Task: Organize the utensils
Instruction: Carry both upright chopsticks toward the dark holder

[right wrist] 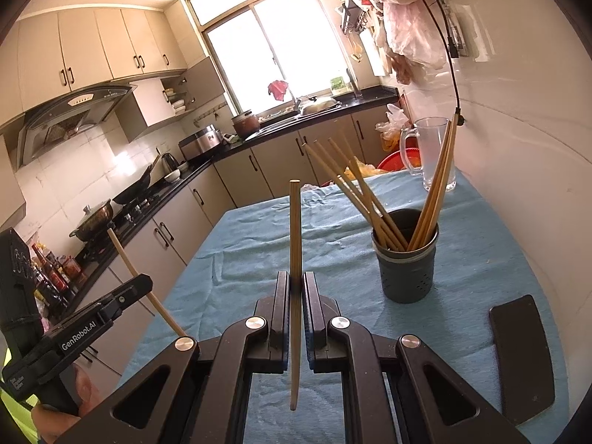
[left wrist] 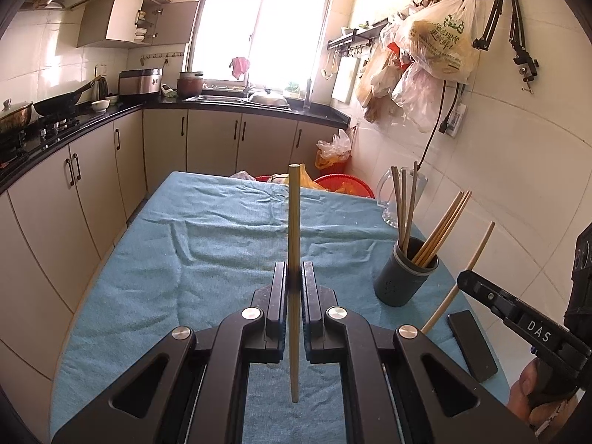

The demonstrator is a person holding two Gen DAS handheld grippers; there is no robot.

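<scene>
My left gripper [left wrist: 294, 277] is shut on a wooden chopstick [left wrist: 294, 218] that stands upright above the blue tablecloth. My right gripper [right wrist: 295, 285] is shut on another upright chopstick [right wrist: 295, 229]. A dark grey utensil cup [left wrist: 405, 277] holding several chopsticks stands right of the left gripper; in the right wrist view the cup [right wrist: 407, 266] is ahead and to the right. The right gripper with its chopstick [left wrist: 477, 249] shows at the right edge of the left wrist view. The left gripper with its chopstick [right wrist: 125, 255] shows at the lower left of the right wrist view.
A black phone [right wrist: 523, 355] lies on the blue tablecloth [right wrist: 259, 244] near the cup. A clear glass jug [right wrist: 433, 151] stands at the table's far right corner by the tiled wall. Kitchen cabinets run along the left. Red basins [left wrist: 344, 183] sit beyond the table.
</scene>
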